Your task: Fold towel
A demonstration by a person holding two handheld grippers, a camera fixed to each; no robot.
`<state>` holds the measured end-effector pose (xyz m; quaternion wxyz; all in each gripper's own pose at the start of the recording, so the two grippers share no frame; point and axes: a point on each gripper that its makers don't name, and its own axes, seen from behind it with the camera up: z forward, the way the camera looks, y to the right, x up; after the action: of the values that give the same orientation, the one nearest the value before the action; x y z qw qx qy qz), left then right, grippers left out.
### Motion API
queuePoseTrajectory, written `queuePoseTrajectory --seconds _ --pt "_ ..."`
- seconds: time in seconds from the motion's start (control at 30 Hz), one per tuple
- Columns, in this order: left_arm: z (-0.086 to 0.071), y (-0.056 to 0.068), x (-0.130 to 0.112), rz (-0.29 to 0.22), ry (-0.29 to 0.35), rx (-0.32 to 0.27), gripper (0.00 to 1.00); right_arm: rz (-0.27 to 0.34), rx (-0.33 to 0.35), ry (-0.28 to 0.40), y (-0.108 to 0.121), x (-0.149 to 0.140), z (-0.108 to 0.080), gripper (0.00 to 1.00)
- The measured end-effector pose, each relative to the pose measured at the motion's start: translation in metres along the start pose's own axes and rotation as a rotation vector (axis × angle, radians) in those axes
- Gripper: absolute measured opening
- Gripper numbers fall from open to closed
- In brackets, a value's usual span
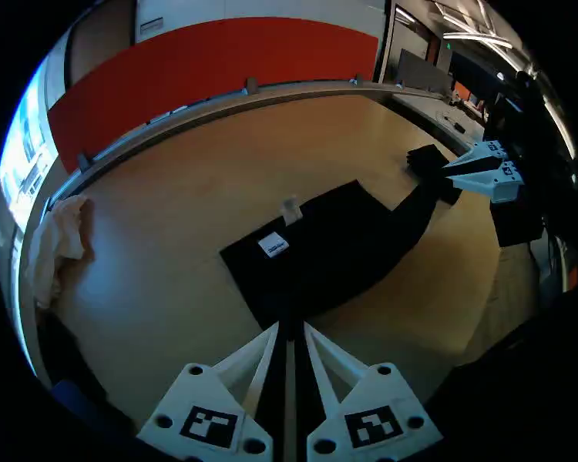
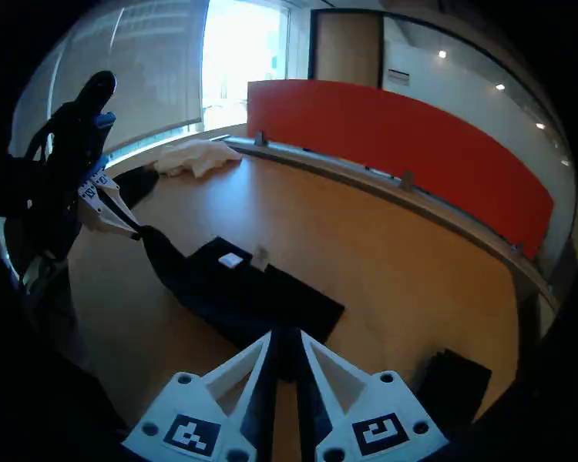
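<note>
On the wooden table [image 1: 173,231], whose smooth honey-coloured top carries a soft shine, we see the black towel [image 1: 343,231] lying mostly flat as a matte, rough rectangle. Its cloth looks thin and soft, with no gloss. A small white label [image 1: 273,245] sits near one edge, and a second pale tag [image 1: 291,208] stands up just beside it.

In the left gripper view, the left gripper [image 1: 289,331] has its two white, ribbed, wedge-shaped fingers pressed together on the towel's near corner, with dark cloth showing in the narrow slit between them. From the same view we find the right gripper [image 1: 452,175] at the far end. Its pale tips pinch the opposite corner, which rises off the table as a narrow, drawn-out strip.

In the right gripper view we see the matching picture from the other side. That gripper's own fingers are closed on dark cloth at their tips. Farther off, the left one nips a corner that lifts from the wood in a taut, tapering fold.

A crumpled cream cloth [image 1: 58,231] lies heaped near the table's edge, well apart from the towel. A folded dark stack [image 1: 428,158] rests just beyond the right gripper. Along the far edge runs a metal rail [image 1: 212,108], and behind it stands a flat, smooth red panel [image 1: 212,69].
</note>
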<state>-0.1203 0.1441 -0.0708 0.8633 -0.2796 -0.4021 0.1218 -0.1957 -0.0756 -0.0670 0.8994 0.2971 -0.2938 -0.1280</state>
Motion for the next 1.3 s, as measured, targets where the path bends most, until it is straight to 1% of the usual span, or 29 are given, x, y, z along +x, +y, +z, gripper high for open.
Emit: queuePoseTrajectory --seconds 0.27,0.43,0.6,0.87,1.1,1.3 --pt "0.025 -0.012 0.010 -0.012 -0.013 0.012 0.07 0.012 -0.020 -0.023 0.019 -0.004 0.028 0.12" --pt "0.039 -0.020 0.010 -0.018 -0.032 0.018 0.07 0.029 -0.027 -0.034 0.027 -0.006 0.042 0.12" --pt "0.047 -0.023 0.009 -0.026 -0.046 0.018 0.07 0.043 -0.025 -0.043 0.030 -0.009 0.050 0.12" --pt "0.057 -0.028 0.006 -0.030 -0.056 0.017 0.07 0.047 -0.021 -0.062 0.033 -0.015 0.060 0.12" --pt "0.076 -0.035 0.004 -0.036 -0.069 0.025 0.07 0.051 -0.022 -0.089 0.036 -0.026 0.077 0.12" --pt "0.092 -0.041 0.006 -0.053 -0.070 0.031 0.09 0.064 -0.041 -0.111 0.044 -0.036 0.093 0.12"
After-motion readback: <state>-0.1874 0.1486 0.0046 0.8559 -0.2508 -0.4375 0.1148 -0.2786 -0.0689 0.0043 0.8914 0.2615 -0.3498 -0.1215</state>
